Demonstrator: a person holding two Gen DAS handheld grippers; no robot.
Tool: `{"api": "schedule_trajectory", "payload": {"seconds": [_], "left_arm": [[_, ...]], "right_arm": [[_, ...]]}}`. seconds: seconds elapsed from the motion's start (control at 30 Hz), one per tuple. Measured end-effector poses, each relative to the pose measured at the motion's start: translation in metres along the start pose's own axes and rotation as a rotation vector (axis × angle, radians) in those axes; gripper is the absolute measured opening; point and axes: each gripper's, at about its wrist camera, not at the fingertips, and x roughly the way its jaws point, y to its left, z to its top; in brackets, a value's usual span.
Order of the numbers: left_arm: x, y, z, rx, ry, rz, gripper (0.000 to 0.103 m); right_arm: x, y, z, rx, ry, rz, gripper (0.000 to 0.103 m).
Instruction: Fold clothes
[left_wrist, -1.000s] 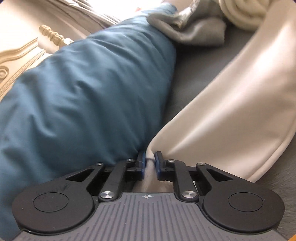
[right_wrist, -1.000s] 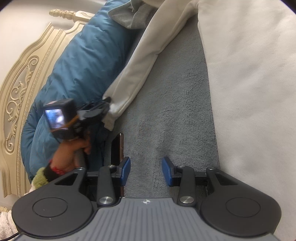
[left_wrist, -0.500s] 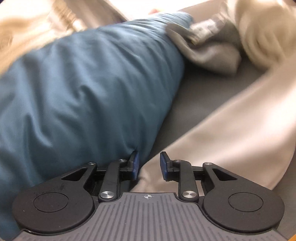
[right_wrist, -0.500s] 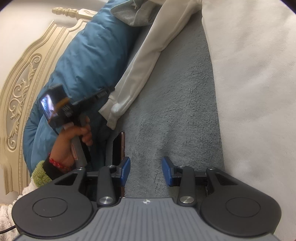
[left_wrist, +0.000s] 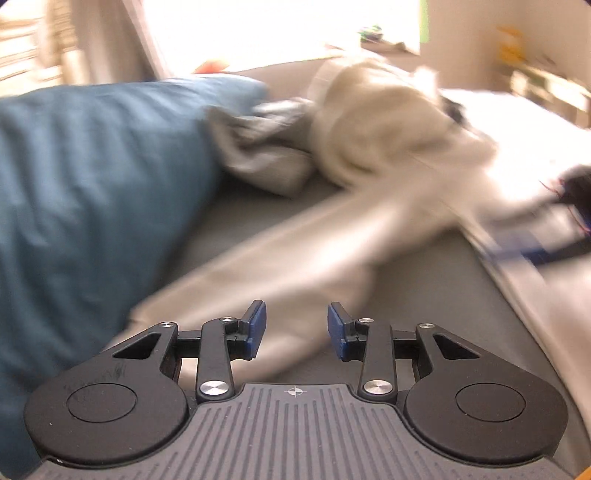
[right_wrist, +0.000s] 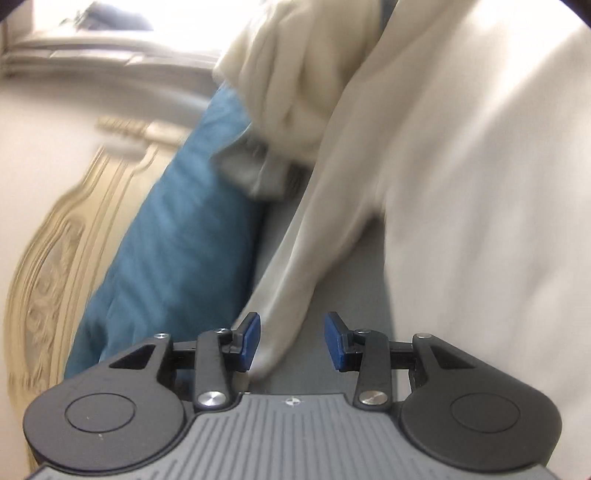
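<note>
Carved headboard (right_wrist: 48, 258) at 9 o'clock only from right wrist; left gripper (left_wrist: 296, 328) and right gripper (right_wrist: 291, 339) spread, cream sleeve (left_wrist: 280, 258) blurry.

We found no readable text, label, brand, number or sign in either view; both were motion-blurred.

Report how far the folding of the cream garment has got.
Done: little that shows. The cream garment lies spread and bunched on the grey bed cover, no neat fold visible. In hand: nothing. The left hand-held gripper is open above the sleeve, and the right hand-held gripper is open at the sleeve end. Left: regrasp and fold the sleeve and body. The frames are blurred.
</note>
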Motion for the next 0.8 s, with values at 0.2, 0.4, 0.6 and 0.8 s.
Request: {"api": "schedule_trajectory", "payload": {"seconds": [0.2, 0.4, 0.6, 0.8], "left_arm": [[0.024, -0.022, -0.012, 0.111, 0.043, 0.032, 0.032], [0.041, -0.019, -0.018, 0.187, 0.028, 0.083, 0.033], [0.048, -0.007, -0.013, 0.176, 0.001, 0.067, 0.009], [0.022, 0.019, -0.002, 0.148, -0.042, 0.042, 0.004]], "right_arm": [[0.034, -0.005, 0.032, 0.127, -0.039, -0.143, 0.04], [0.051, -0.008, 0.037, 0.164, -0.107, -0.204, 0.033], [0.048, -0.023, 0.042, 0.175, -0.126, -0.211, 0.006], [0.032, -0.027, 0.05, 0.178, -0.072, -0.137, 0.003]]}}
